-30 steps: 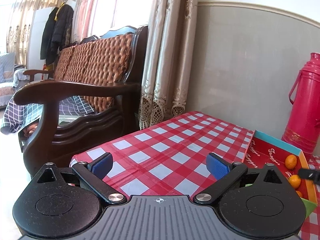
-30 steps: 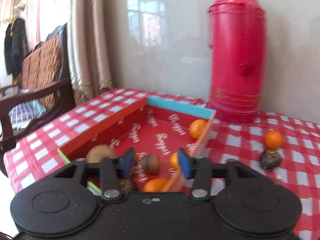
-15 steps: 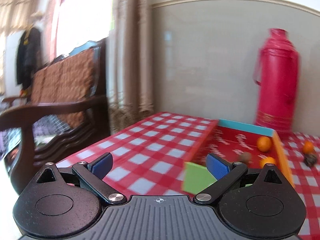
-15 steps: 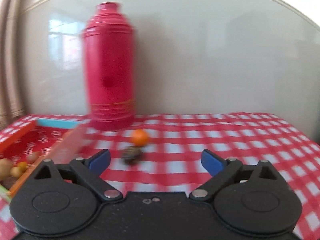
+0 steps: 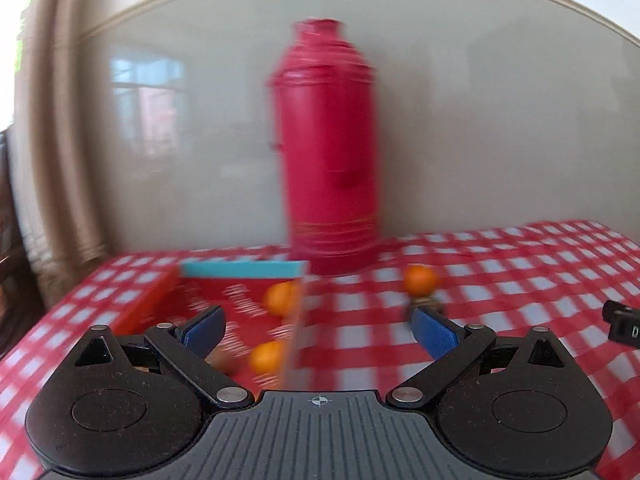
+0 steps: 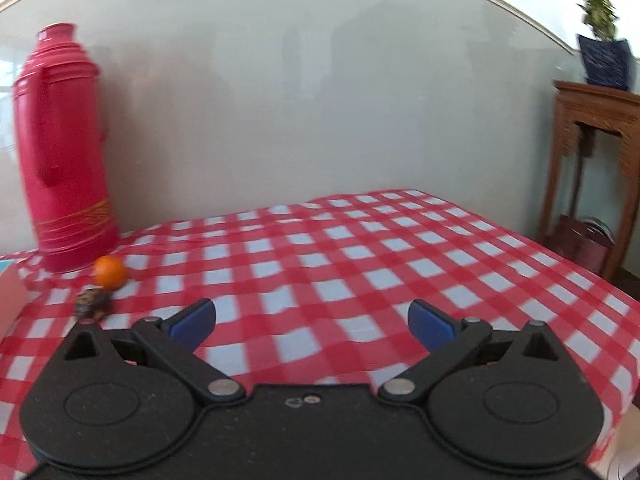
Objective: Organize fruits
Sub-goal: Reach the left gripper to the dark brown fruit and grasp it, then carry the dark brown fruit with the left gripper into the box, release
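Over the checked tablecloth, left tongs and right tongs hover level, both released.

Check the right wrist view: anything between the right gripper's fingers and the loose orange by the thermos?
Only bare checked tablecloth and a dark fruit, just in front of the orange. Right gripper is open, holding nothing.

Left gripper — black plastic body, two round domed housings with recessed circles, triangular cut-outs above. Angled black link arms, silver rivet heads at pivots. Blue pads on fingers. Centre plate ribbed grey, small crosshair mark.

Right gripper — same black speckled build, silver rivets, blue pads, smooth centre with two tiny embossed marks.
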The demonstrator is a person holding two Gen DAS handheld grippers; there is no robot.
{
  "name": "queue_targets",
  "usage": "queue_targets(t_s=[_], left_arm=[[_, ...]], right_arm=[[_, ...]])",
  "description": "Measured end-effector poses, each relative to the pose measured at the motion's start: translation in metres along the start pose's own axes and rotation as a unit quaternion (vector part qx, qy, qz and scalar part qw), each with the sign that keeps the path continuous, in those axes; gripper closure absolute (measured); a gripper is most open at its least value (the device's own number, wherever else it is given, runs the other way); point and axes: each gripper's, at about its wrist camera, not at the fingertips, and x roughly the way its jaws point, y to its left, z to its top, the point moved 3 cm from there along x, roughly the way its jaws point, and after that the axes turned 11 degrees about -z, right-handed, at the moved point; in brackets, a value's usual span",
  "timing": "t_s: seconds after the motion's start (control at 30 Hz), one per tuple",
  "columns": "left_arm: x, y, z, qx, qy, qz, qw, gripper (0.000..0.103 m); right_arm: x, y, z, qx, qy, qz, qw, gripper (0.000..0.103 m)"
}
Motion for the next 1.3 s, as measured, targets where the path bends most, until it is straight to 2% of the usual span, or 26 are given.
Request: queue_targets(t_s=[0.13,0.43,0.5,0.57,0.7,0.77,0.8,0.9,0.93,1.07,1.3], left_arm=[[0.038,-0.028,0.011,0.007,0.028,-0.028,0.9992,0.004],[0.100,-0.054,0.008,0.020,0.055,-0.035,0.9977,0.005],[0.113,-0.052,0.006,0.018,0.063,-0.036,0.9972,0.012],[0.125,-0.053,0.002,0.017,0.077,-0.039,0.9961,0.024],[0.139,-0.054,-0.003,0.016,0.093,-0.038,0.9949,0.029],[0.146,-0.056,-0.005,0.016,0.098,-0.044,0.9941,0.039],[0.151,-0.058,-0.006,0.017,0.102,-0.047,0.9935,0.040],[0.159,-0.059,-0.009,0.011,0.112,-0.053,0.9922,0.049],[0.161,-0.060,-0.010,0.011,0.117,-0.055,0.9916,0.060],[0.161,-0.061,-0.011,0.008,0.115,-0.052,0.9920,0.060],[0.135,-0.052,-0.001,0.009,0.078,-0.043,0.9960,0.061]], right_arm=[[0.006,-0.014,-0.003,0.007,0.006,-0.018,1.000,0.006],[0.008,-0.032,-0.003,0.009,0.000,-0.018,1.000,0.006],[0.007,-0.034,-0.002,0.012,0.000,-0.017,1.000,0.006],[0.008,-0.035,-0.001,0.018,0.001,-0.010,1.000,0.006],[0.007,-0.033,0.001,0.021,0.001,0.000,1.000,0.006],[0.006,-0.031,0.001,0.019,0.001,0.003,1.000,0.006],[0.006,-0.030,0.001,0.019,0.001,0.006,1.000,0.006],[0.005,-0.027,0.001,0.018,0.001,0.011,1.000,0.006],[0.005,-0.027,0.001,0.017,0.000,0.012,1.000,0.006],[0.005,-0.026,0.001,0.018,-0.001,0.017,1.000,0.006],[0.003,-0.021,0.002,0.015,-0.003,0.029,0.999,0.006]])
